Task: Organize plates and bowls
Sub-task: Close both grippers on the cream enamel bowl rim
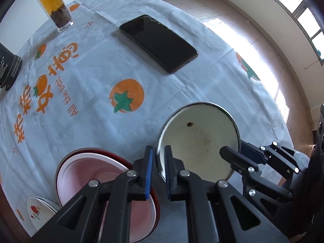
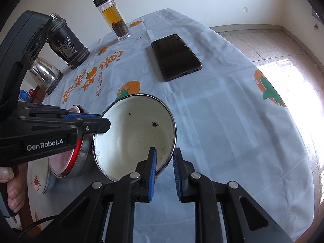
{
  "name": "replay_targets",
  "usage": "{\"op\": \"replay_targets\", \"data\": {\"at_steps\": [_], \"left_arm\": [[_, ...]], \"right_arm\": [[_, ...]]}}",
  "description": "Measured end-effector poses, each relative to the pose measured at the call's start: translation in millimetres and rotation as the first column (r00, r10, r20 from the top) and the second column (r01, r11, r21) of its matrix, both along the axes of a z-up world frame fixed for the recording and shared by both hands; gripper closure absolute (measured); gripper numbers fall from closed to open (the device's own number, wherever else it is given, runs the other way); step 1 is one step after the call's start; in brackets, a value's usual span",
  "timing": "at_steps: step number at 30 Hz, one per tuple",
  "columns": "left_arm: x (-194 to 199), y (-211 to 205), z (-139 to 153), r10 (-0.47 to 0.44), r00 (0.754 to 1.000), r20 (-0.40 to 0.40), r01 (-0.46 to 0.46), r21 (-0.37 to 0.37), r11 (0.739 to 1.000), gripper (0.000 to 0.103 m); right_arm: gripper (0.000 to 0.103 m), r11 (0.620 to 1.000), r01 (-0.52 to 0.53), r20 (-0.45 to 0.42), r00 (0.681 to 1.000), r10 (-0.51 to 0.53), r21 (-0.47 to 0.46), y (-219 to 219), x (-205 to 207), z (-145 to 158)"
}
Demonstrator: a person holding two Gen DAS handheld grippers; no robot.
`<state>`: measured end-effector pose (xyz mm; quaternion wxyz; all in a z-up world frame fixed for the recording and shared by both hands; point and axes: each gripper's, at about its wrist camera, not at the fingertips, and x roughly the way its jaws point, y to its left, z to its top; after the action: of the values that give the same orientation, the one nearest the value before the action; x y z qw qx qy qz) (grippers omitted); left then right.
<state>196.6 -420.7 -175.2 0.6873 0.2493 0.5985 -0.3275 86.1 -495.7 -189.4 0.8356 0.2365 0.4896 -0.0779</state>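
A white enamel bowl [image 1: 200, 141] with a dark rim and rust spots is held tilted above the table; it also shows in the right wrist view [image 2: 135, 135]. My left gripper [image 1: 159, 158] is shut on its left rim. My right gripper [image 2: 164, 158] is shut on its right rim, and shows in the left wrist view [image 1: 232, 151]. A pink bowl [image 1: 101, 174] sits nested in a red one, inside a metal bowl [image 2: 81, 162]. A white floral plate [image 1: 38, 212] lies beside them, also in the right wrist view [image 2: 38, 180].
A black phone [image 1: 160, 42] lies mid-table on the persimmon-print cloth [image 1: 91, 81]. A glass tea bottle [image 1: 54, 6] stands at the far end. A dark flask [image 2: 66, 42] and a steel kettle [image 2: 44, 75] stand at the left edge.
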Motion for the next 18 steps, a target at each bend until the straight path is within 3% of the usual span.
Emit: {"op": "replay_targets", "data": {"at_steps": [4,18], "left_arm": [[-2.8,0.3,-0.3,0.005,1.0,0.017,-0.005,0.012,1.0,0.099],[-14.5,8.4,4.6,0.047,0.997,-0.066,-0.048,-0.009,0.999,0.099]], "right_arm": [[0.087,1.0,0.008,0.011,1.0,-0.008,0.005,-1.4,-2.4,1.7],[0.09,0.999,0.042,0.017,0.999,-0.042,-0.014,-10.8,-8.4,13.7]]}}
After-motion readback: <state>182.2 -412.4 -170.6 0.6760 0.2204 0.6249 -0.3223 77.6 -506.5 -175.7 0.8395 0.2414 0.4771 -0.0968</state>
